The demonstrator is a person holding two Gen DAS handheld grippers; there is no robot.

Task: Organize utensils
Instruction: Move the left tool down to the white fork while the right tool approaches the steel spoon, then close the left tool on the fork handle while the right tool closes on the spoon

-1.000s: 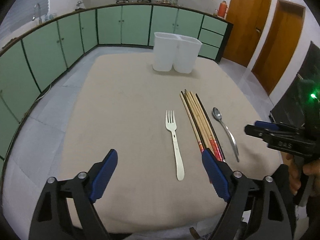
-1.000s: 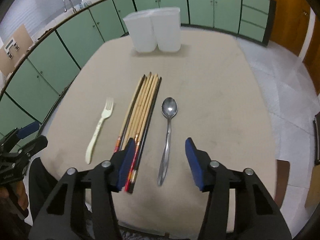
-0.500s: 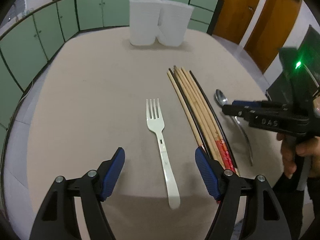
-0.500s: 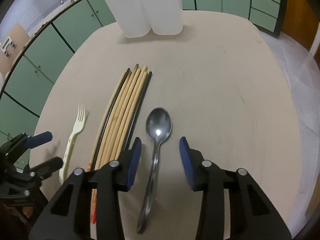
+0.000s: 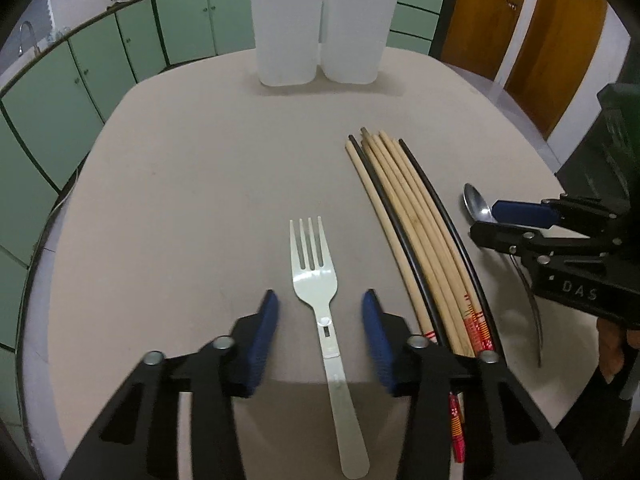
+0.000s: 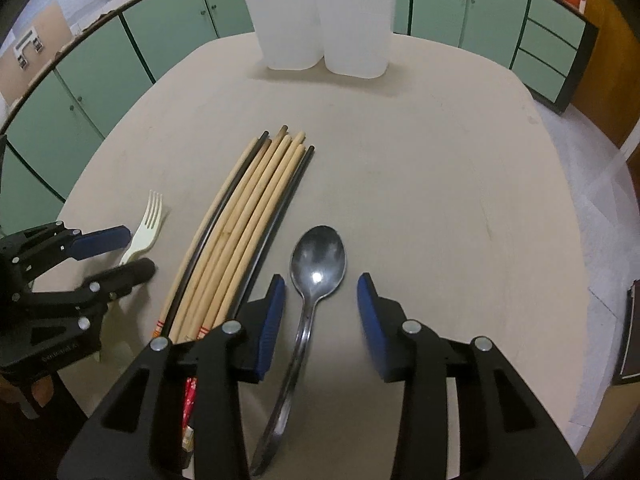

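- Left gripper (image 5: 320,332) low over the tabletop (image 5: 200,200), blue fingers (image 5: 262,340) either side of the white plastic fork (image 5: 322,304) at its neck. The jaws have just been closing; fork lies between them with a gap on each side, pads not touching it.
- Right gripper (image 6: 322,320) likewise straddles the metal spoon (image 6: 316,264), just below the bowl. Its fingers (image 6: 370,320) stand apart, clear of the handle on both sides.
- Bundle of chopsticks (image 5: 412,224), pale wood with two black ones, lies between fork and spoon; the left gripper's right finger and the right gripper's left finger each sit close beside it.
- Fork and spoon handles run toward the near tabletop edge; the fork's end is close to that edge.
- Two white containers (image 6: 320,16) stand side by side, touching, near the far edge, upright.
- Wide bare stretch of tabletop between the utensils and the containers.
- Green cabinets (image 5: 80,72) ring the far side of the room.
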